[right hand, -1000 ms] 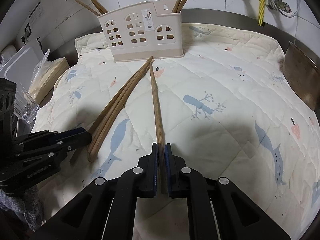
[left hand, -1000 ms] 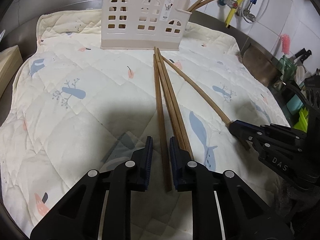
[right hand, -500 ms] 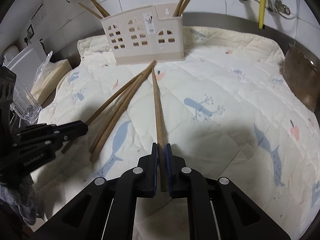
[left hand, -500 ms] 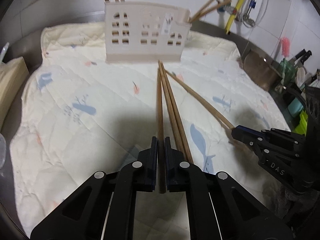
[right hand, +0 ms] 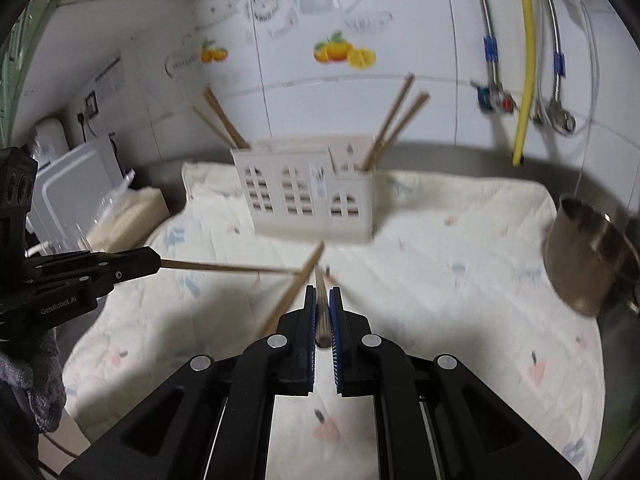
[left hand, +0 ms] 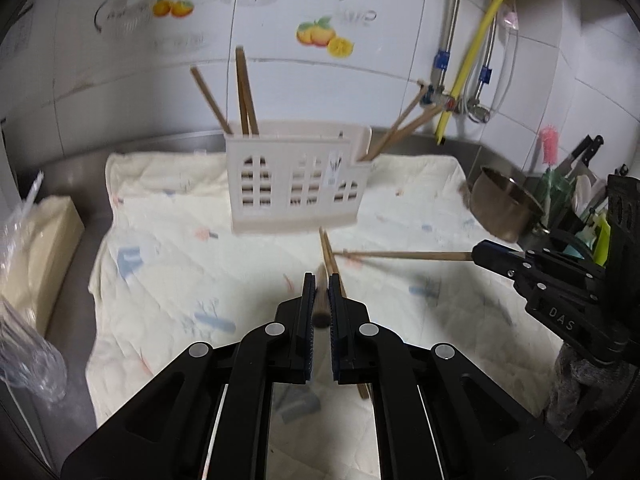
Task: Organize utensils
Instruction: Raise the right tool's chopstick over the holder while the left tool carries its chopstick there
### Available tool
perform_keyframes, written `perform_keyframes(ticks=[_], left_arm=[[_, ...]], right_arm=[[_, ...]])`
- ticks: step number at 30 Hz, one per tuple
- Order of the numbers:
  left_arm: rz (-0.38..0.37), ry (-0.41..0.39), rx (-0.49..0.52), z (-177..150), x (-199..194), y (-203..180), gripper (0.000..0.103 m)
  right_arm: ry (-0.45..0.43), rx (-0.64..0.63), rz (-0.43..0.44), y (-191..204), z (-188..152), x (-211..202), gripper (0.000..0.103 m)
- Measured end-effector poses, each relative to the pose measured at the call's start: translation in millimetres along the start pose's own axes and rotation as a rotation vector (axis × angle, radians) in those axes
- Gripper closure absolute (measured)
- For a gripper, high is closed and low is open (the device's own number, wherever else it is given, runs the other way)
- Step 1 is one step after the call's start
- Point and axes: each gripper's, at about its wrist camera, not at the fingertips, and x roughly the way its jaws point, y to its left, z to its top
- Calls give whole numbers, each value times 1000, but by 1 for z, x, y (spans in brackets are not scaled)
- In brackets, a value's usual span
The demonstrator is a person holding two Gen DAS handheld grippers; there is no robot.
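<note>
A cream utensil holder [left hand: 294, 186] [right hand: 308, 196] stands at the back of the quilted mat, with chopsticks upright in its left and right ends. My left gripper [left hand: 320, 284] is shut on a wooden chopstick [left hand: 320, 304], held above the mat and pointing toward the holder. My right gripper [right hand: 322, 296] is shut on another chopstick [right hand: 321, 312], also lifted. In the left wrist view the right gripper [left hand: 480, 254] holds its chopstick [left hand: 404, 255] level. In the right wrist view the left gripper [right hand: 154, 262] holds its chopstick [right hand: 228, 267]. More chopsticks [left hand: 331, 260] [right hand: 292, 288] lie on the mat.
The quilted mat [left hand: 180, 264] covers a steel counter. A steel pot [left hand: 502, 208] [right hand: 588, 256] sits at the right. A beige box [left hand: 32, 244] and clear plastic ware [left hand: 24, 356] are at the left. Pipes and hoses [left hand: 472, 76] hang on the tiled wall.
Both grippers have lifted their chopsticks off the mat and tilted up to face the wall. The left gripper, open a second ago, closed on its chopstick.
</note>
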Motion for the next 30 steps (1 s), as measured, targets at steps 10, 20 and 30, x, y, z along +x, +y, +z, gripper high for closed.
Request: perform_keyframes(ticks=[10, 20, 30], left_arm=[[-10, -19, 46, 33, 3, 1, 98], [-16, -111, 70, 89, -18, 4, 98], [13, -246, 89, 161, -40, -1, 98]], right_arm=[[-37, -30, 36, 1, 36, 6, 96], [-74, -69, 67, -11, 105, -8, 96], [-127, -114, 62, -16, 162, -16, 96]])
